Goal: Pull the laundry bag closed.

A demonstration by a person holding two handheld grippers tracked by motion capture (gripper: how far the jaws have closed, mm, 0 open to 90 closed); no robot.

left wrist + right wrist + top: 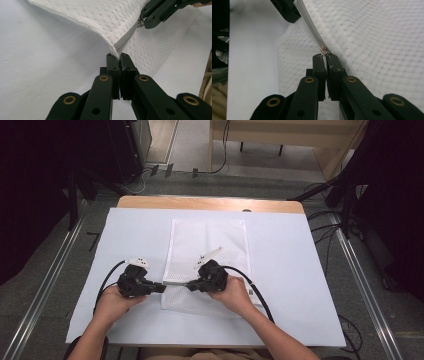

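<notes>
A white mesh zip bag (207, 240) lies flat at the middle of the table, its grey zipper (126, 40) running across it near the front end. My left gripper (118, 56) is shut on the bag's left edge at the end of the zipper, lifting the fabric a little. My right gripper (325, 57) is shut on the small metal zipper pull (323, 50). In the high view the left gripper (162, 288) and right gripper (190, 286) point at each other, a short stretch of zipper between their tips.
A white sheet (285, 270) covers the table, with a wooden strip (210, 202) bare at the far edge. A black cable (257, 295) trails from the right gripper over the bag's right side. Dark stands and floor cables surround the table.
</notes>
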